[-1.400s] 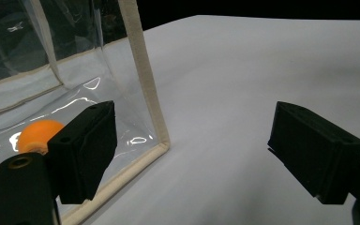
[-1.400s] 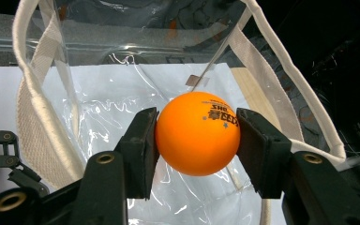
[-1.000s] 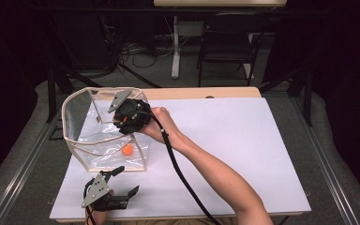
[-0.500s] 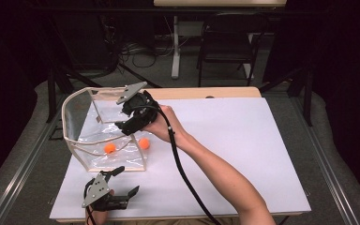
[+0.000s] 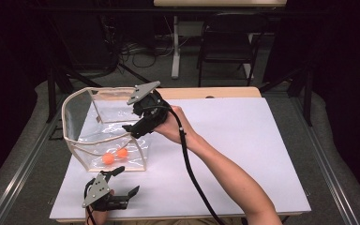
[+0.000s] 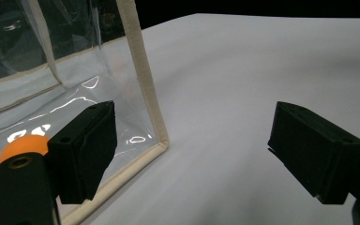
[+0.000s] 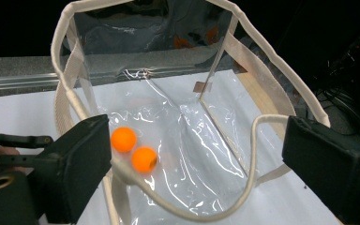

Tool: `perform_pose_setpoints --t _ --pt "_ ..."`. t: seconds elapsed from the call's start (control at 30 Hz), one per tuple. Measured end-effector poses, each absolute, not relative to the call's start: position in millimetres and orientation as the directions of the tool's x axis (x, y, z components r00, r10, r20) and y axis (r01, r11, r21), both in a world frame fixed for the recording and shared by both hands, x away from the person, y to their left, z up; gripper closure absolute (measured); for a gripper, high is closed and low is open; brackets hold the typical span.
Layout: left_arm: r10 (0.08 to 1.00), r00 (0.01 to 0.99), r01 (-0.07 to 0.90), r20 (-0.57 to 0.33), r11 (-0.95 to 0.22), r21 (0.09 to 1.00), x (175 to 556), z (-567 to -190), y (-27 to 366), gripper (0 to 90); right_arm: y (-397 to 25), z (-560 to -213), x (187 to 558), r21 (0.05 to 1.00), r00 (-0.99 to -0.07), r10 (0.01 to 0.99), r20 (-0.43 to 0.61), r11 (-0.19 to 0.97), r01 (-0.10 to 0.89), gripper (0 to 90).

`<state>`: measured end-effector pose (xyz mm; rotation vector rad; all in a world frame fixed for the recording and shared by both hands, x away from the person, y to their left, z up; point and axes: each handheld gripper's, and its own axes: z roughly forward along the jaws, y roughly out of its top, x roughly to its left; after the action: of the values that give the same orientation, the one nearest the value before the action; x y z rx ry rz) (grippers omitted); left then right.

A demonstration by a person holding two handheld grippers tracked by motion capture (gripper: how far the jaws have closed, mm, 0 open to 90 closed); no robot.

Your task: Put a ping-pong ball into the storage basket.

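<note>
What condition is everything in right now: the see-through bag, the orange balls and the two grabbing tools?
Clear bag: upright on the table, top open.
Orange balls: two, side by side on the bag's floor.
Right gripper: open, held above the bag's rim, holding nothing.
Left gripper: open, low over the table in front of the bag, holding nothing.

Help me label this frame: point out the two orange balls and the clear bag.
left orange ball (image 7: 123,139), right gripper view, middle of the ball.
right orange ball (image 7: 144,159), right gripper view, middle of the ball.
clear bag (image 5: 76,96), high view, its cream rim at the left.
</note>
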<state>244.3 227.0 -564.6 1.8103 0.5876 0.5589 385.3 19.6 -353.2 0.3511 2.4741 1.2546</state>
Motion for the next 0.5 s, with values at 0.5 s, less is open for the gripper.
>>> perform_pose_setpoints --t 0.5 --pt "0.638 0.765 0.122 0.087 -0.277 0.953 245 -565 226 15.7 -13 -356 384 0.819 -0.909 0.382 -0.168 0.567 0.087 1.6"
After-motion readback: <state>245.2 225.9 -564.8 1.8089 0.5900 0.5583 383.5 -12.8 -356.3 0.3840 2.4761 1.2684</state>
